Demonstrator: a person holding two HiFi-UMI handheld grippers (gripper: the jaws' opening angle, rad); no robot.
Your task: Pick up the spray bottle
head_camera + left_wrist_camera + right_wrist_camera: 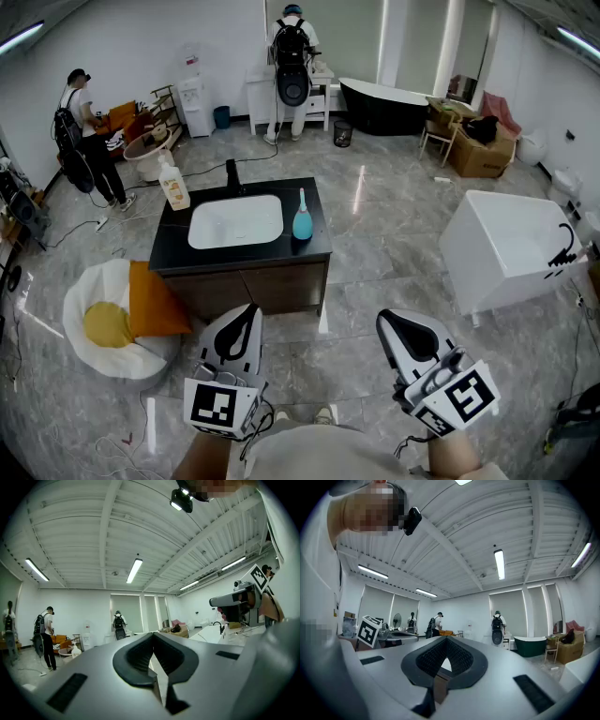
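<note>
Grey floor [375,281] lies open between vanity [244,259] and grippers. Left gripper [242,328], right gripper [403,330]: jaws closed, empty; forearms cut off. Spray bottle [173,183] stands at the countertop's left edge.

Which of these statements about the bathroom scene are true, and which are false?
1. The blue spray bottle stands on the black countertop, right of the white basin. True.
2. The right gripper holds the spray bottle. False: it is shut on nothing, well short of the vanity.
3. The left gripper is shut and empty. True.
4. The soap bottle lies in the basin. False: it stands upright on the countertop's far left corner.
</note>
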